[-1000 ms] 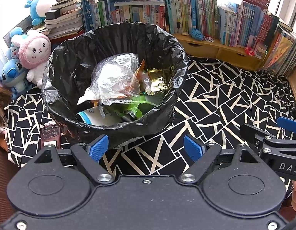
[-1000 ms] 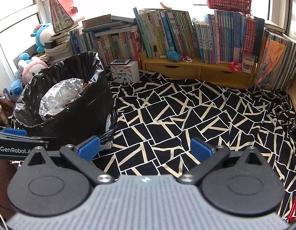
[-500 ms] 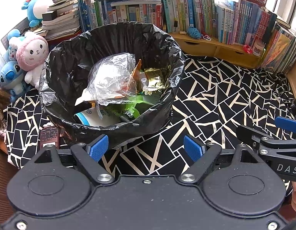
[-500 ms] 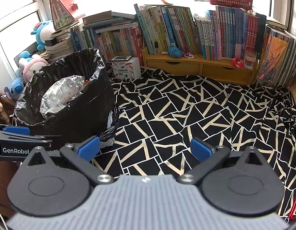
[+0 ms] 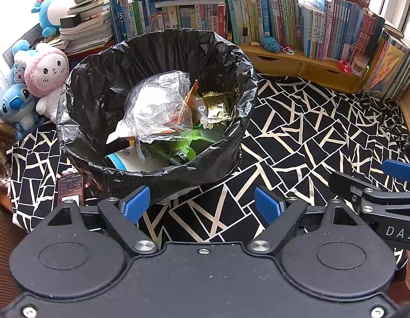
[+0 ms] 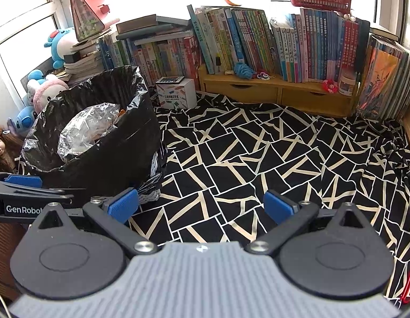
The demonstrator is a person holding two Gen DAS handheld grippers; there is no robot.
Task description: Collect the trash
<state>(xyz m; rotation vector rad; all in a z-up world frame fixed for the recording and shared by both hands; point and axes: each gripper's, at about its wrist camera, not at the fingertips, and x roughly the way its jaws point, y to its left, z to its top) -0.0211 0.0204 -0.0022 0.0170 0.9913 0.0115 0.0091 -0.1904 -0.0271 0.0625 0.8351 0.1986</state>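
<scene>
Jaws of the left gripper [image 5: 202,205] are standing wide apart with nothing between them; the black-lined trash bin [image 5: 162,167] is sitting just above them at frame centre, holding a clear plastic bag [image 5: 160,108] and wrappers. Jaws of the right gripper [image 6: 201,206] are likewise standing apart and empty over patterned cloth [image 6: 258,164], the bin lying at left of that frame.

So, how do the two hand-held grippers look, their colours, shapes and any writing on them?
The left hand-held gripper has a smooth black body, two round discs, black arms with silver screws and blue ribbed pads; its side reads "GenRobot". The right hand-held gripper is alike, but its body is grey and ribbed; its side reads "DAS".
</scene>
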